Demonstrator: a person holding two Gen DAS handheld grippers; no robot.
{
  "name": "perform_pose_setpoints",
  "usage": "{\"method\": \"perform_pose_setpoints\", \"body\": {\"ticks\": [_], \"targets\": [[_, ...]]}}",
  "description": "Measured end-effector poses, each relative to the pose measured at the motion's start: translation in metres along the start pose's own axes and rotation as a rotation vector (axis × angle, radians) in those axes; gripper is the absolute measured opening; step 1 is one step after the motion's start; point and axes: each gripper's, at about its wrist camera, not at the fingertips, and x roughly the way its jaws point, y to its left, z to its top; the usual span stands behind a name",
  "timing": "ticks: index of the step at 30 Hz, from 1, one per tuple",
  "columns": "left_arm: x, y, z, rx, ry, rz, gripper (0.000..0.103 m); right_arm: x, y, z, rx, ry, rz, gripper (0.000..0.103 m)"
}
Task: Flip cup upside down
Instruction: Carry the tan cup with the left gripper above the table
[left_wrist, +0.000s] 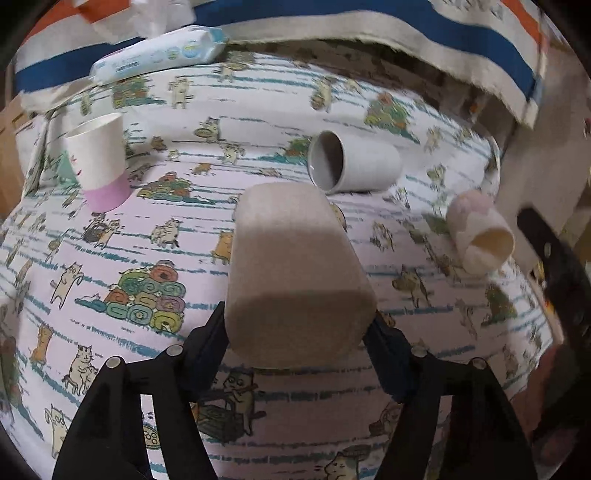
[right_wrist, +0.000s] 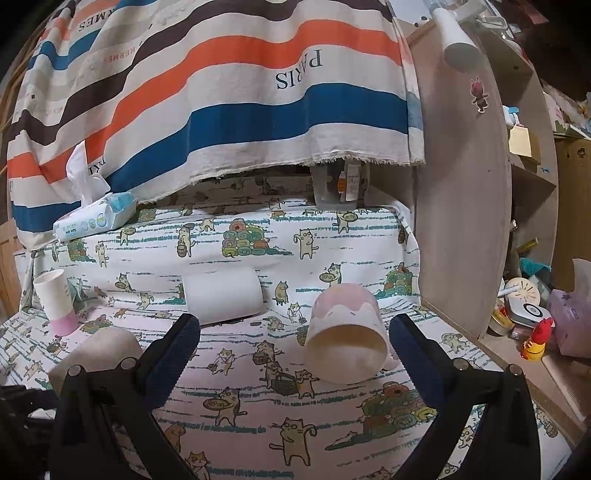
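Note:
My left gripper (left_wrist: 297, 325) is shut on a beige cup (left_wrist: 291, 266), gripped near its wide end, closed base pointing away from me, above the cat-print cloth. The same cup shows at the lower left of the right wrist view (right_wrist: 99, 350). A grey cup (left_wrist: 351, 162) lies on its side behind it; in the right wrist view it looks white (right_wrist: 221, 291). A pink-and-cream cup (right_wrist: 345, 332) lies on its side, mouth toward me, between and just beyond the fingers of my open right gripper (right_wrist: 293, 339); it also shows in the left wrist view (left_wrist: 480, 236).
A white paper cup with a pink base (left_wrist: 99, 162) stands upright at the left. A wet-wipes pack (left_wrist: 159, 51) lies at the back. A striped cloth (right_wrist: 229, 92) hangs behind. A wooden shelf side (right_wrist: 465, 184) and clutter stand at the right.

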Motion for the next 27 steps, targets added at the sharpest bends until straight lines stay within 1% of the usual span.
{"method": "perform_pose_setpoints", "body": {"ticks": [2,6,11,13,18,22,27], "targets": [[-0.003,0.001,0.004,-0.004,-0.024,0.002,0.068,0.001,-0.001,0.0,0.004,0.004,-0.004,0.103],[-0.013,-0.001,0.015,0.031,-0.101,0.049,0.067,0.004,-0.003,0.0,0.017,0.027,0.001,0.103],[-0.019,0.0,0.03,0.068,-0.178,0.056,0.066,0.007,-0.006,0.0,0.028,0.038,0.0,0.103],[-0.018,0.003,0.034,0.067,-0.184,0.061,0.066,0.007,-0.007,0.0,0.031,0.041,-0.001,0.103],[-0.015,0.009,0.048,0.029,-0.163,0.028,0.066,0.01,-0.009,0.0,0.04,0.058,0.002,0.103],[-0.02,0.003,0.054,0.069,-0.2,0.042,0.066,0.011,-0.01,-0.001,0.049,0.067,0.002,0.103],[-0.018,-0.002,0.062,0.088,-0.23,0.033,0.066,0.012,-0.011,-0.001,0.057,0.072,0.001,0.103]]}}
